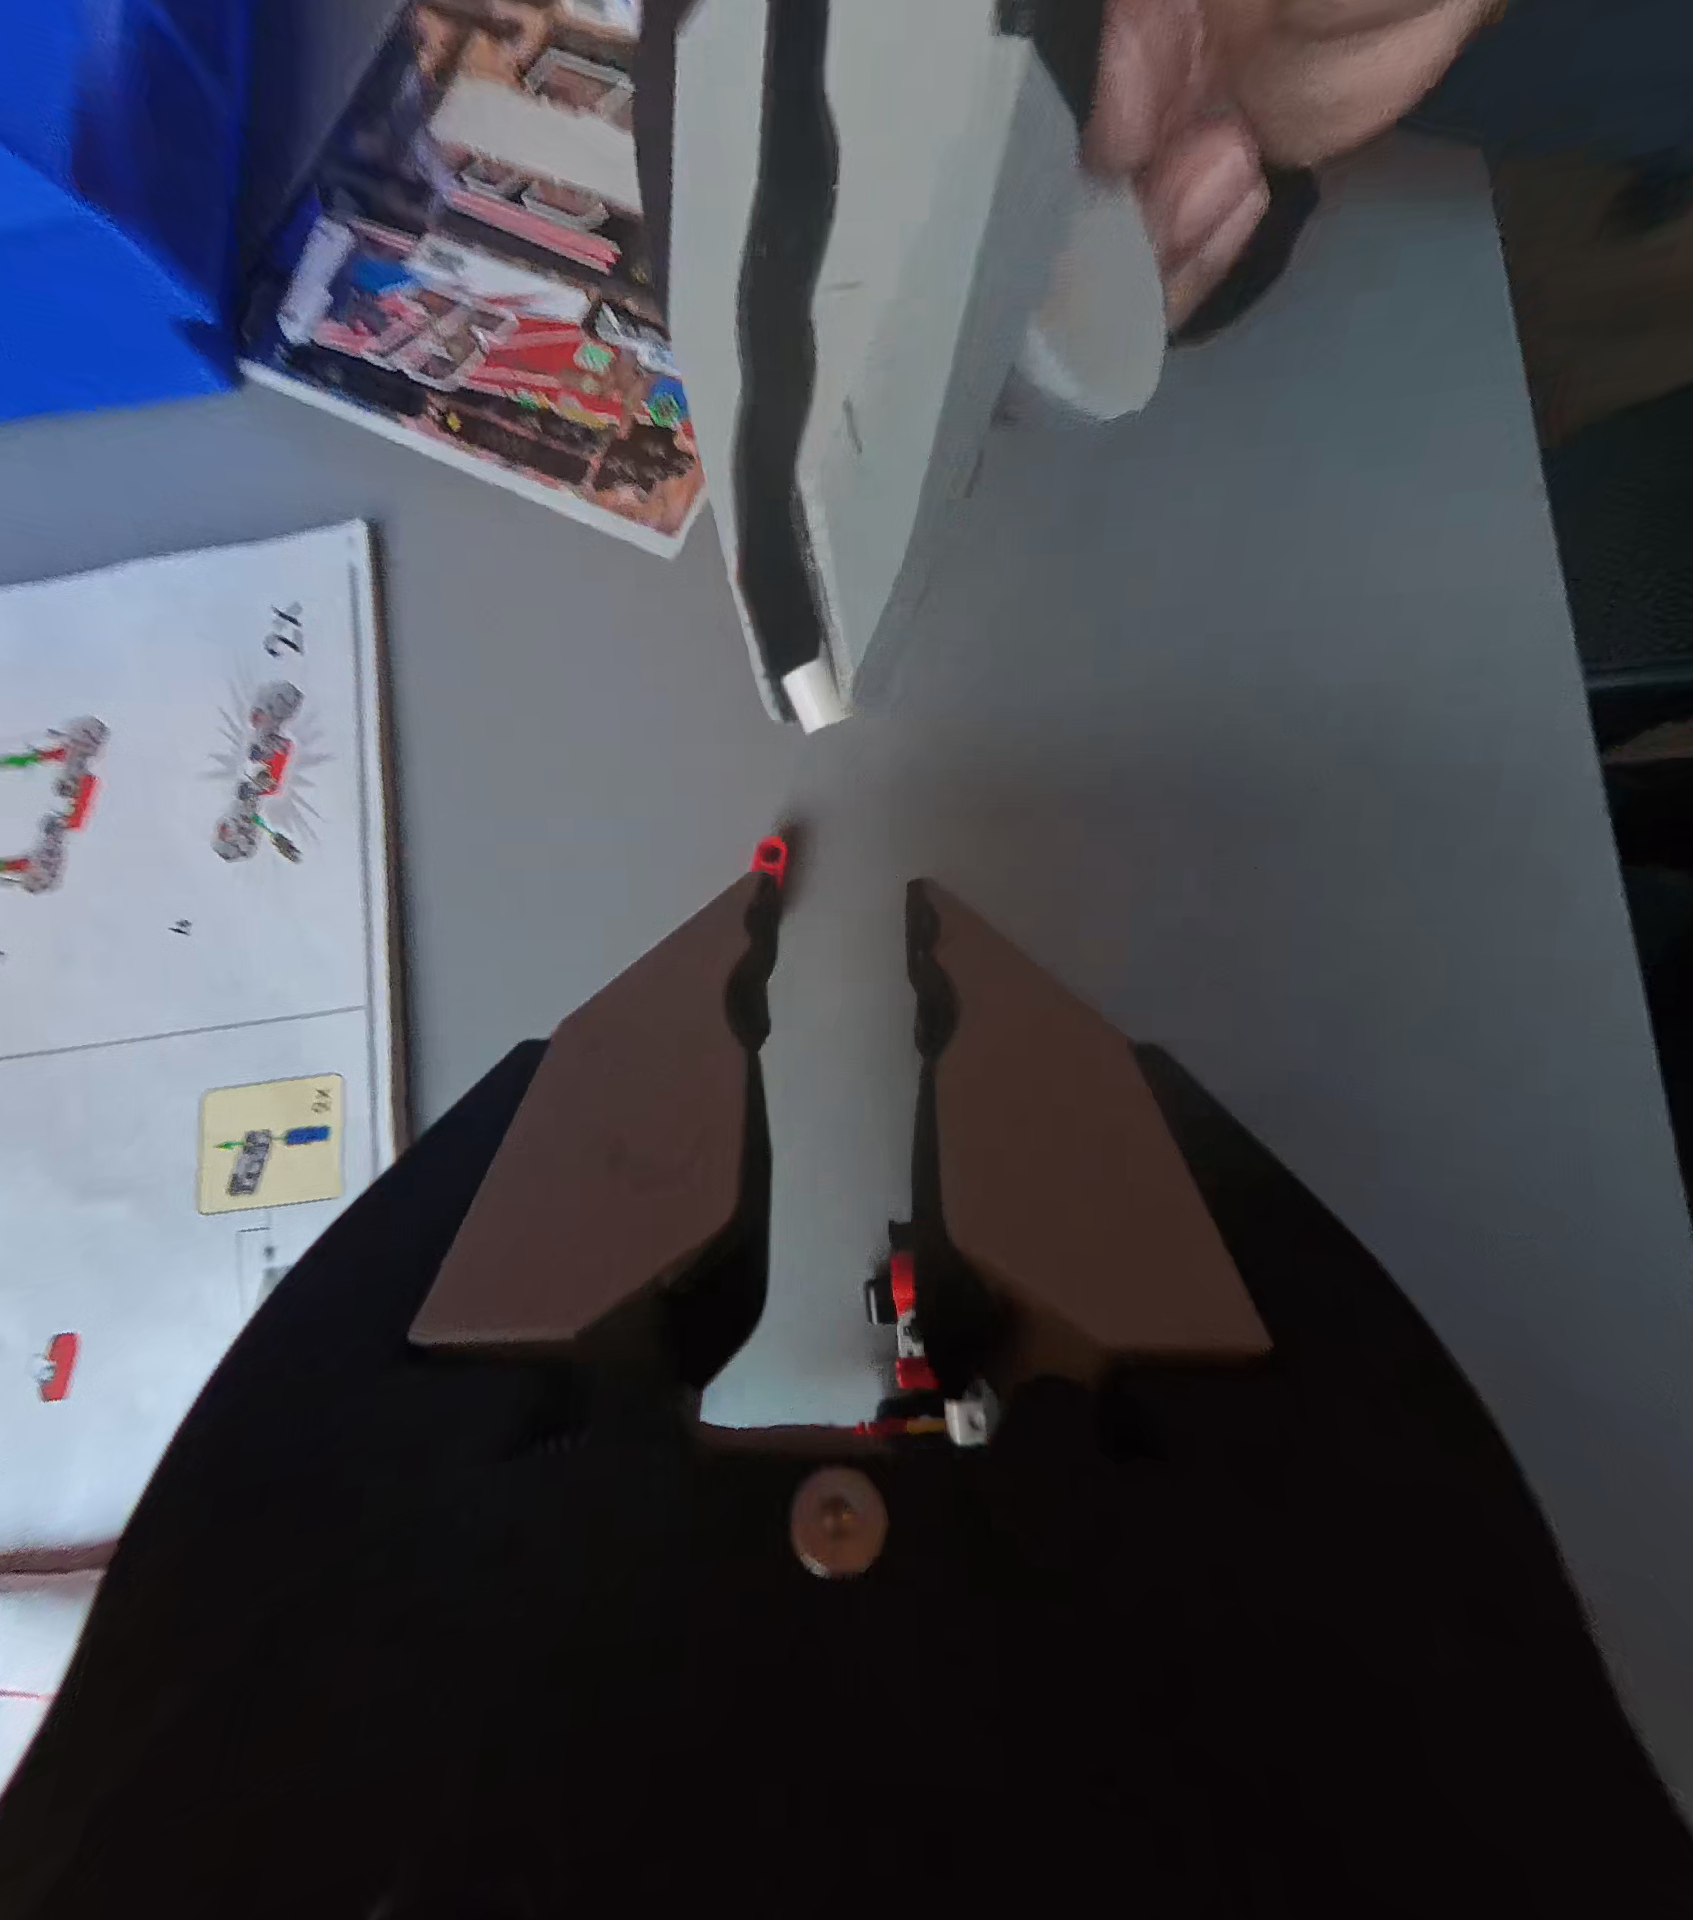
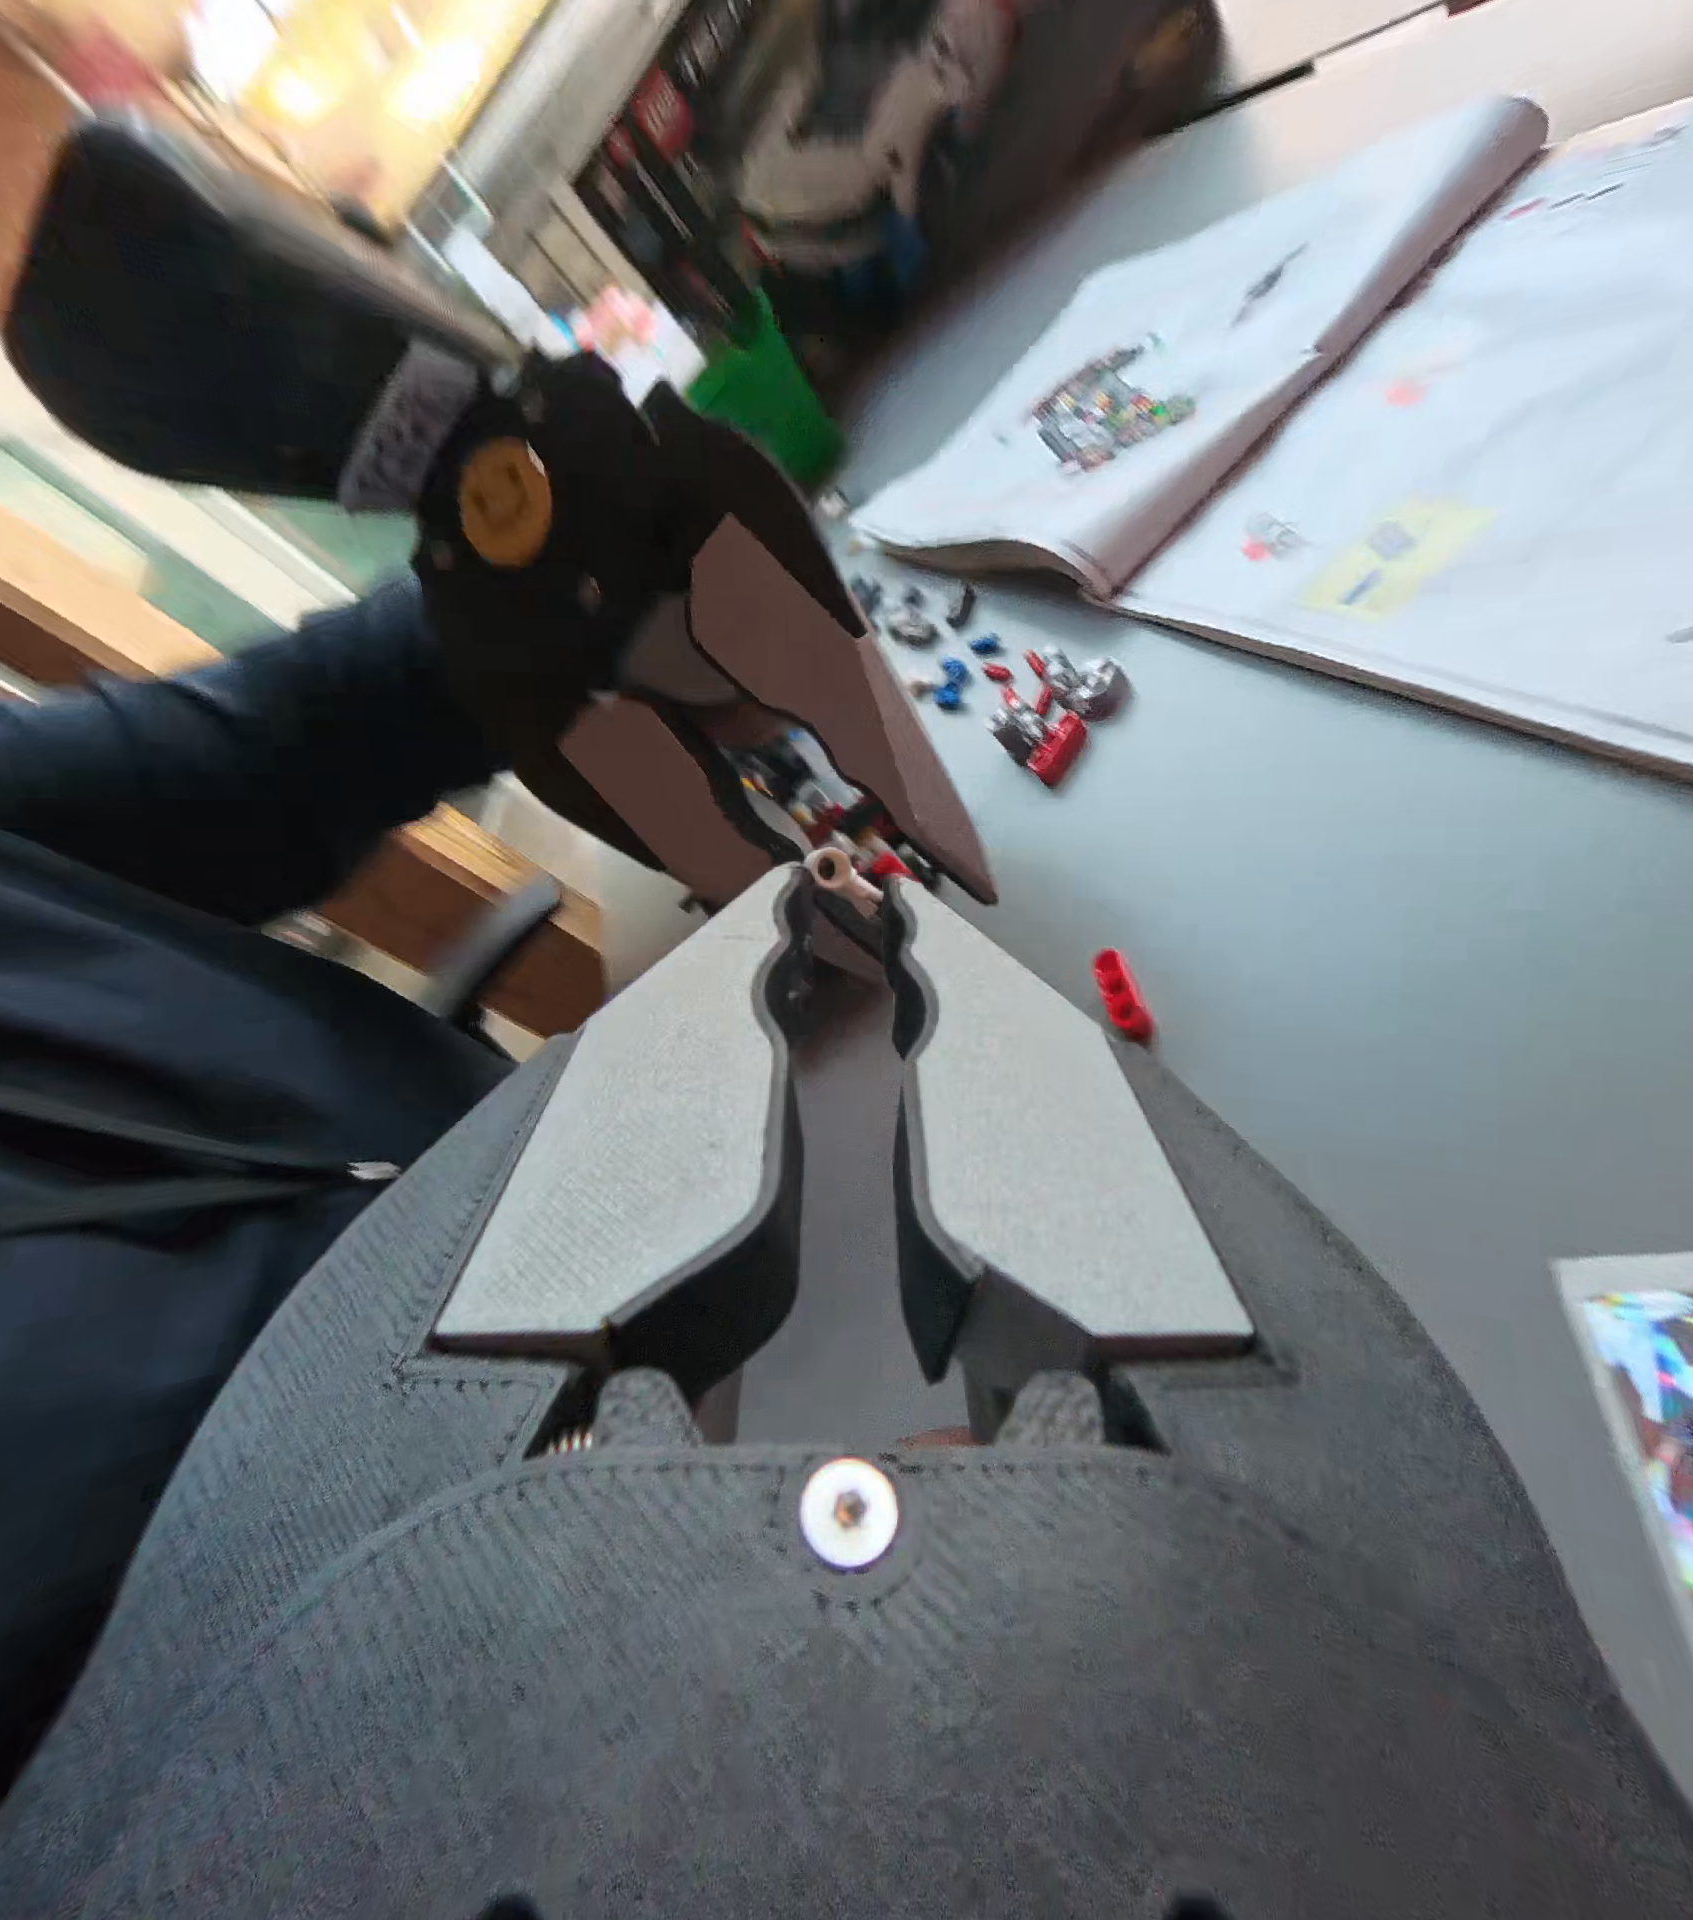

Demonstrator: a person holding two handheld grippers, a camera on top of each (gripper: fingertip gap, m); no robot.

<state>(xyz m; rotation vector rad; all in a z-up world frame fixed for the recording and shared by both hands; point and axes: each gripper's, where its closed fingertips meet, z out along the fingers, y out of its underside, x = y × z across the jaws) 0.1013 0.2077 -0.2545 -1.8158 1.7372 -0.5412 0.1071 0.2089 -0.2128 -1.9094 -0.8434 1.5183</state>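
At the middle of the grey table (image 1: 1185, 831), both my claws meet tip to tip, just above the surface.

Left claw (image 1: 837, 894): brown fingers apart, nothing between them. A small red piece (image 1: 769, 854) lies on the table right at the tip of its left finger; I cannot tell whether it touches. Under this claw, near its base, sits a small red, black and white assembly (image 1: 909, 1320).

Right claw (image 2: 837, 904): grey fingers drawn close and clamped on a pale pin piece (image 2: 837, 873) with a ring at one end. It is pinched at the very tips, the ring standing clear on the left.

Around: an open instruction booklet (image 2: 1444, 416) at far right, loose blue, red and grey pieces (image 2: 1029, 686) between it and the left claw. A blue bin (image 1: 42, 208) and a picture box (image 1: 509, 312) stand at the far left in the left wrist view.

Judgement: the tip pinch gives little purchase, so the pin could twist or slip. Even pressure and slow, small wrist motions would suit. Both views are blurred, so fine alignment is hard to read.
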